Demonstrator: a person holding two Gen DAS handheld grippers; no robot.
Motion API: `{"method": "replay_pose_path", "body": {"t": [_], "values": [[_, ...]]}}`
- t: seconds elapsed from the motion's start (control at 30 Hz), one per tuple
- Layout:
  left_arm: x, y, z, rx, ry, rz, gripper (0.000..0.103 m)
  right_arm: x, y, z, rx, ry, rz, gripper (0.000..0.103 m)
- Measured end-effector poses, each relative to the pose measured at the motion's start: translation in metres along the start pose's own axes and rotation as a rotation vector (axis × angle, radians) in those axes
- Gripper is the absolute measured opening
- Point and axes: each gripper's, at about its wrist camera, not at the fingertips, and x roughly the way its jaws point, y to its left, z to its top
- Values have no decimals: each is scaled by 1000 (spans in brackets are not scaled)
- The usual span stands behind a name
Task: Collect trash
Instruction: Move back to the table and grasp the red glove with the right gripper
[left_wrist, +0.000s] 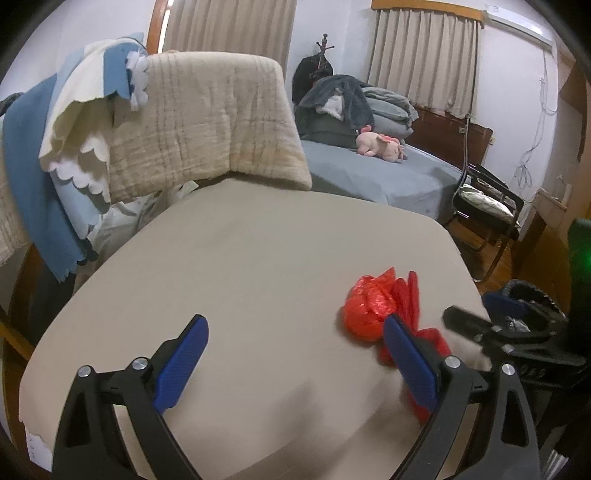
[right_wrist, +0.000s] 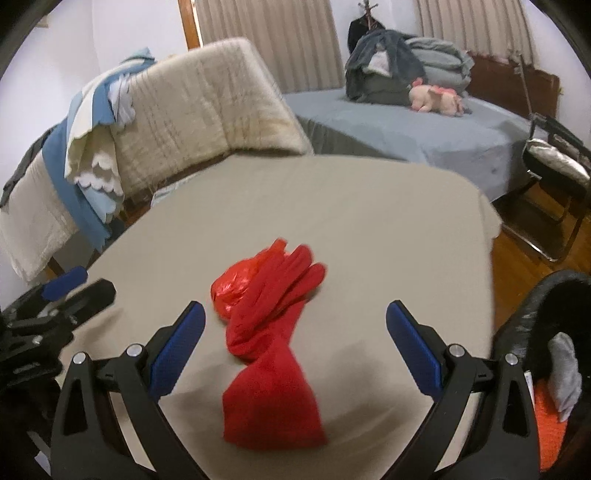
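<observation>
On the table, the left view shows the left gripper spread and empty, a red bag beside its right finger. The right view shows the right gripper spread over a red glove; nothing looks collected yet.

Bare table ahead, red glove and crumpled bag mid-path
</observation>
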Motion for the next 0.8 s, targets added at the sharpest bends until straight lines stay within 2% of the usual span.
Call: {"method": "replay_pose_path", "body": {"t": [0.13,0.37,0.53,0.6,0.73,0.77,0.8], "values": [[3,8,-1,-7,0,5,94,20,8,-3,-9,38,-5,95],[10,17,0,-14,9,11,94,42,11,-4,-6,96,4,80],[15,19,1,-21,19,9,94,49,14,-8,-4,136,43,60],[15,17,1,-20,19,7,94,50,15,-10,-8,151,64,47],[17,13,2,-11,21,1,94,48,13,-13,6,170,97,26],[16,11,2,-9,21,0,94,47,12,-14,5,173,110,17],[16,9,3,-7,21,-1,94,47,11,-14,5,176,117,16]]}}
